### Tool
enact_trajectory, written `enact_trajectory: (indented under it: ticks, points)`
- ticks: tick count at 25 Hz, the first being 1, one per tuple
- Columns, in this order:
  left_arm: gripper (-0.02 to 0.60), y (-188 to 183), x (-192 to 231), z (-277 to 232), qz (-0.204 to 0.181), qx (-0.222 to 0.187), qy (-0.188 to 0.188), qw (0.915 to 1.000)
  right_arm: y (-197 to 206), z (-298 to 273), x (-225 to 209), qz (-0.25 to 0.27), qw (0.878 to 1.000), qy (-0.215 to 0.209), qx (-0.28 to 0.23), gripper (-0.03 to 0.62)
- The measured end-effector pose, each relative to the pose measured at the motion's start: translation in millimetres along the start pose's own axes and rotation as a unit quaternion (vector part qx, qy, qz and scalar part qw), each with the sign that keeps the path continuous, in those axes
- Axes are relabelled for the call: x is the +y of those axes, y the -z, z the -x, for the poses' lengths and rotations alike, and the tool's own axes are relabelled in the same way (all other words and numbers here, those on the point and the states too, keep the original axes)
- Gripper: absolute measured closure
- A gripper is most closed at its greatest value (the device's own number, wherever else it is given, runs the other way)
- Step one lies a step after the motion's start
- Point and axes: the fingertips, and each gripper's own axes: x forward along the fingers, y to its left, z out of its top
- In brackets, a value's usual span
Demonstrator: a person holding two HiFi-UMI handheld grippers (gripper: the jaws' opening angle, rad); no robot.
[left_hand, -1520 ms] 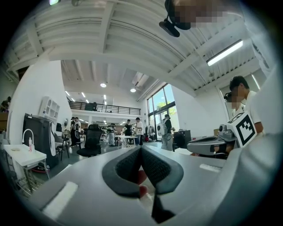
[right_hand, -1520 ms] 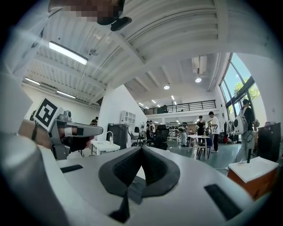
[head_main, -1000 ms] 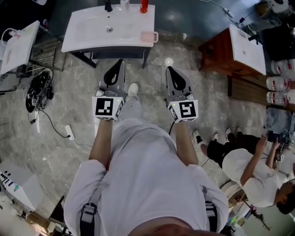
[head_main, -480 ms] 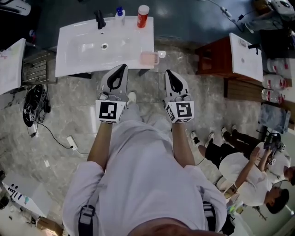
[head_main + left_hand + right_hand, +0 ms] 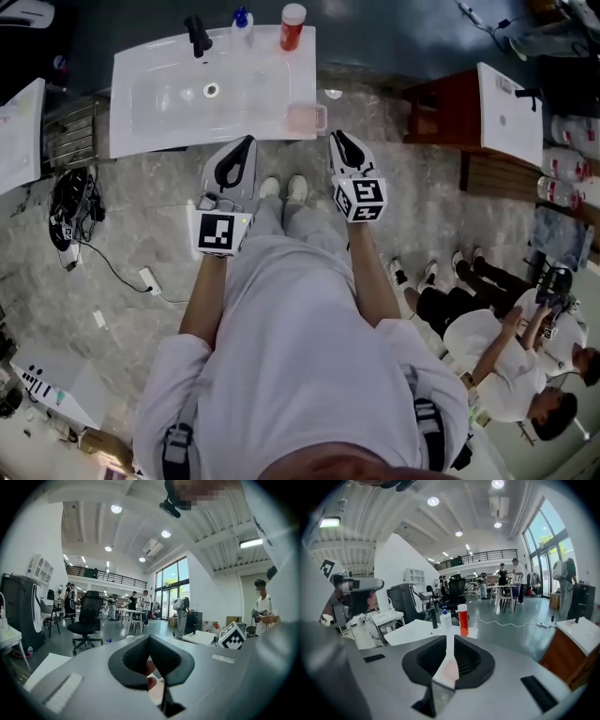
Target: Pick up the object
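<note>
Approach step: right gripper, jaws just opening to a narrow empty slit, and shut, empty left gripper sit near the sink; next, likely widen and reach the pink tray on the sink's front corner.

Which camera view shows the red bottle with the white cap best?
The right gripper view: the red bottle stands side-on, cap and body clear, beside a pump bottle. The head view shows it small, from above, on the sink counter. The left gripper view gives only unclear reddish patches.
</note>
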Motion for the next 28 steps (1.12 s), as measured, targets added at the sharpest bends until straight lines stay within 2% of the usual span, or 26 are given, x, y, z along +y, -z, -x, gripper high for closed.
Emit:
enact_trajectory:
  ticks: [3,5,8,14,17,21,25,28]
  points:
    - [0.581,11.0,-3.3,8.2,-0.009,0.026,-0.005,0.9996,35.1,-14.6,-12.2,-0.028,0.999,-0.005,0.043,0.507]
    - [0.581,9.3,-4.0,9.8,-0.011,0.027,-0.008,0.9995,55.0,-26.1,-19.6,-0.049,0.996,-0.007,0.068,0.480]
    - [0.581,4.9,-1.1,12.7,-0.009,0.030,-0.022,0.9993,84.0,-44.0,-31.5,-0.099,0.990,-0.008,0.105,0.408]
    - [0.581,8.8,9.2,21.1,-0.015,0.046,-0.058,0.9971,133.1,-78.2,-48.4,-0.201,0.966,-0.032,0.159,0.316]
    - [0.581,12.4,14.4,23.9,-0.016,0.055,-0.075,0.9956,156.0,-96.4,-53.3,-0.251,0.948,-0.053,0.189,0.192]
    - [0.581,14.8,17.3,29.1,-0.017,0.064,-0.097,0.9931,171.7,-112.9,-60.2,-0.318,0.924,-0.071,0.201,0.189]
    - [0.581,18.2,16.8,36.6,-0.017,0.072,-0.115,0.9907,185.8,-128.2,-61.5,-0.360,0.904,-0.095,0.212,0.195]
    - [0.581,21.2,21.6,40.3,-0.016,0.077,-0.127,0.9887,190.3,-138.5,-59.2,-0.396,0.887,-0.109,0.211,0.240]
